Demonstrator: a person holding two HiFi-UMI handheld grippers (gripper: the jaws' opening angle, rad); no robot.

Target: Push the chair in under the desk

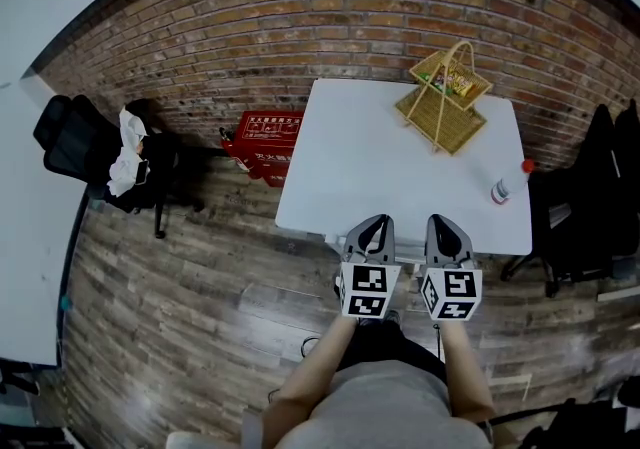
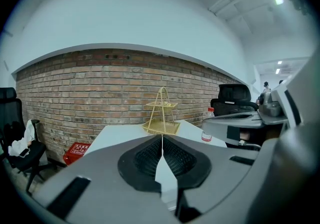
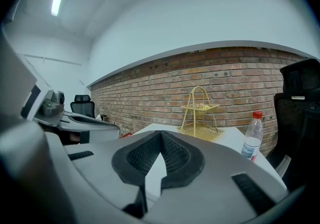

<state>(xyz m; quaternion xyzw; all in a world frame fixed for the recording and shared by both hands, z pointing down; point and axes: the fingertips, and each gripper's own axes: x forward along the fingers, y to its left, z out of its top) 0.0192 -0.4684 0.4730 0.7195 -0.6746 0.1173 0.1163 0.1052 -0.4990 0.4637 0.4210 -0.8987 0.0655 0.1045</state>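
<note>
The white desk (image 1: 390,172) stands against a brick wall. Both grippers hover side by side over its near edge. My left gripper (image 1: 372,232) is shut with nothing in it, and my right gripper (image 1: 445,234) is shut and empty too. A dark chair part (image 1: 385,335) shows between my forearms below the grippers, mostly hidden by my arms and body; one of its legs (image 1: 308,345) pokes out on the floor. In the left gripper view the shut jaws of that gripper (image 2: 162,138) point across the desk (image 2: 120,135); the right gripper (image 3: 161,134) does the same.
A yellow two-tier wire basket (image 1: 445,97) and a red-capped bottle (image 1: 500,190) stand on the desk. A red box (image 1: 265,142) sits by the wall. Black office chairs stand left (image 1: 100,152), with a white bag on it, and right (image 1: 590,197).
</note>
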